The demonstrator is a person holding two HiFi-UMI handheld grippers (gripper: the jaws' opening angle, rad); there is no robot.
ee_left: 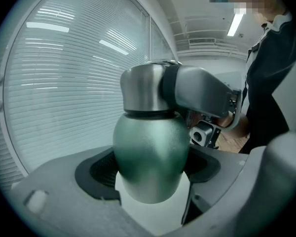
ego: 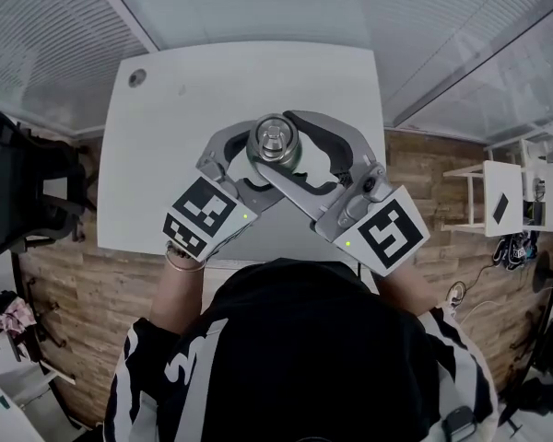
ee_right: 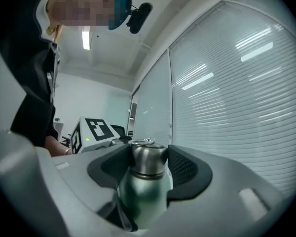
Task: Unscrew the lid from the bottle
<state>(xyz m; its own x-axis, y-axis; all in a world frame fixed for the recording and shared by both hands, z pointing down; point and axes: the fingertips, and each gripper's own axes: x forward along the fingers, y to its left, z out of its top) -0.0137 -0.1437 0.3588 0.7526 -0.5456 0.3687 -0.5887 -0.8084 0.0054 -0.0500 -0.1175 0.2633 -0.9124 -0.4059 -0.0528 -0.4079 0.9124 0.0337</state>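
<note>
Left gripper [ee_left: 149, 181] clamped on the green body of the bottle [ee_left: 145, 147], one pad on each flank. Bottle is over the white counter [ego: 212, 81], just in front of the person; I cannot tell whether its base rests there.

Right gripper [ee_right: 148, 163] comes in level, its pads against the steel lid [ee_left: 145, 88] on both sides.

Step in hand, as I read it: first turn of the lid.
- Grip the lid only, above the seam.
- Hold the left gripper rigid and turn the right about the bottle's axis.
- Smooth steel may slip, so squeeze firmly before twisting.
</note>
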